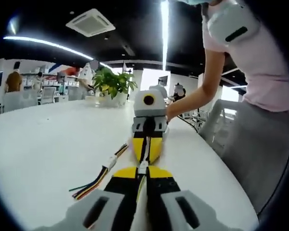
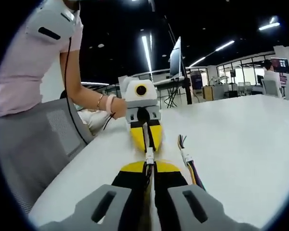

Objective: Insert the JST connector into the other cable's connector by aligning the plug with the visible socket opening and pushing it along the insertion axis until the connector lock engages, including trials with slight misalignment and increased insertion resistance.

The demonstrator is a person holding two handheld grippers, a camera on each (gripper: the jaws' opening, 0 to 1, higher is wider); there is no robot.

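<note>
JST connector (image 1: 143, 167) meets its mate between the two grippers, above the white table (image 1: 48, 144).
Left gripper (image 1: 143, 169) and right gripper (image 2: 149, 161) each clamp one small housing nose to nose; light, rigid plastic on limp wires, best gripped by the body, not the leads.

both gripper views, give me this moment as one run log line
left tool: shut on cable | right tool: shut on cable | white connectors meeting between tips | lock: cannot tell | spare cable on white table
</note>
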